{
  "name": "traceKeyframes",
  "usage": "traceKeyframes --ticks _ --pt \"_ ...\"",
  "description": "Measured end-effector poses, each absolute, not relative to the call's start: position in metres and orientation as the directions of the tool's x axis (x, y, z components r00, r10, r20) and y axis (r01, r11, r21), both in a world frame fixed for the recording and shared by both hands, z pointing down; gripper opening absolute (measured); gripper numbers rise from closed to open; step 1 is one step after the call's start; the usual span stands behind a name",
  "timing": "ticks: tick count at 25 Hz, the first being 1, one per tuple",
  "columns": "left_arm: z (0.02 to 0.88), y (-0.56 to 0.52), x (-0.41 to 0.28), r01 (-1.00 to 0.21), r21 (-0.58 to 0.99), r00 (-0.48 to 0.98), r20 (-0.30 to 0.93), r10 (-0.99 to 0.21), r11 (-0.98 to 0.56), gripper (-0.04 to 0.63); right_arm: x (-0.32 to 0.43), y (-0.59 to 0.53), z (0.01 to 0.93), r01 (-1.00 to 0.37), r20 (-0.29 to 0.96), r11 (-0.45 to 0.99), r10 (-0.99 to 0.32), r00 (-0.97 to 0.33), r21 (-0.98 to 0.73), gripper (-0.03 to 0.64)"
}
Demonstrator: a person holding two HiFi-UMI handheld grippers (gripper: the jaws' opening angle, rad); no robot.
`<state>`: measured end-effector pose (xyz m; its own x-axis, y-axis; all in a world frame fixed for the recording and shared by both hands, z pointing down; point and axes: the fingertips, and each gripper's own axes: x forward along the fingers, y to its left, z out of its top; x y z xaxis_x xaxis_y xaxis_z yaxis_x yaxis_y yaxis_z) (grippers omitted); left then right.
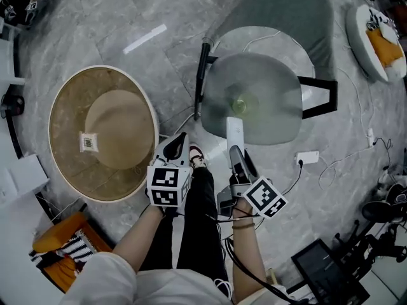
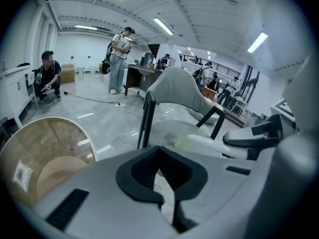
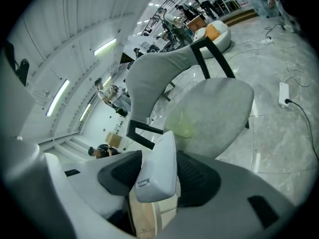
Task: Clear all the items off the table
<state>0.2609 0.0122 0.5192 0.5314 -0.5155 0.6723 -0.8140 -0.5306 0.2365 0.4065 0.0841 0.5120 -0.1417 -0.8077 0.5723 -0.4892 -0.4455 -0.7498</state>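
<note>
The white remote (image 1: 234, 132) is off the table and in the right gripper, projecting over the grey chair (image 1: 273, 116). At the far left, the round table (image 1: 70, 164) shows a glass top with only a small label on it. Your left gripper (image 1: 177, 146) has its jaws closed together on nothing. Your right gripper (image 1: 237, 162) is clamped across the remote near its lower end, so most of its length stands free ahead of the pads. Treat the remote as light, rigid and probably smooth-shelled: expect it to pivot or slide if jolted. Grip it across the narrow sides, preferably nearer mid-length. Apply moderate pressure only.
</note>
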Motion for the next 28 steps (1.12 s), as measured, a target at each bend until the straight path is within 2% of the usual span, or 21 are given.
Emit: traceKeyframes --ticks 8,16,28 --pt "0.524 0.013 0.314 -0.77 0.237 0.567 0.68 -0.465 -0.592 0.003 0.464 0.108 0.522 -0.443 0.598 -0.518 -0.799 -0.054 -0.732 0.236" --pt "0.538 -0.012 0.344 -0.764 0.221 0.559 0.695 -0.452 -0.606 0.003 0.53 0.08 0.54 -0.473 0.607 -0.536 -0.795 0.004 -0.699 0.236" --pt "0.589 -0.03 0.364 -0.768 0.217 0.537 0.732 -0.42 -0.602 0.003 0.584 0.027 0.611 -0.533 0.661 -0.562 -0.751 0.007 -0.633 0.235"
